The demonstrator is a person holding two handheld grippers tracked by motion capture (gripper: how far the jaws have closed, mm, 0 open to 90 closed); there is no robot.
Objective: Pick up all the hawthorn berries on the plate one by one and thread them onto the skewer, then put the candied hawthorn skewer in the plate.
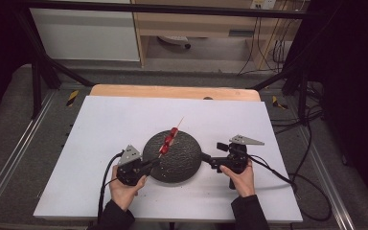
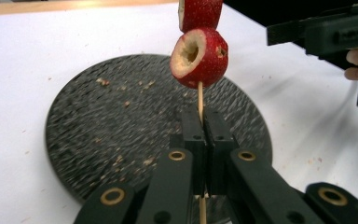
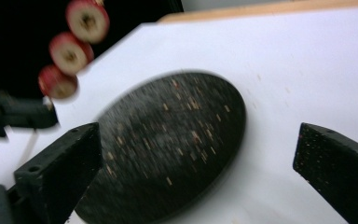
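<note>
The left gripper (image 2: 200,135) has its jaws pressed together on the bare lower end of a thin wooden skewer (image 2: 200,99), holding it slanted above the dark round plate (image 1: 182,167) that sits near the front edge of the white worktop (image 1: 100,124), about midway along it. Three cored red fruit pieces (image 1: 168,140) sit threaded on the stick, the lowest (image 2: 199,57) just above the pinch. The right gripper (image 1: 205,157) hovers at the plate's right rim with its jaws spread wide and nothing between them.

The skewer looks light and stiff but thin, likely to snap or twist if bent sideways, so the bare wood below the fruit is the sound place to grip. The fruit seems soft and hollowed, probably easy to crush or split, and free to slide along the stick; any hold on a piece should be gentle and across its round flanks. Crumbs (image 2: 121,161) scattered on the plate suggest the flesh flakes readily.
</note>
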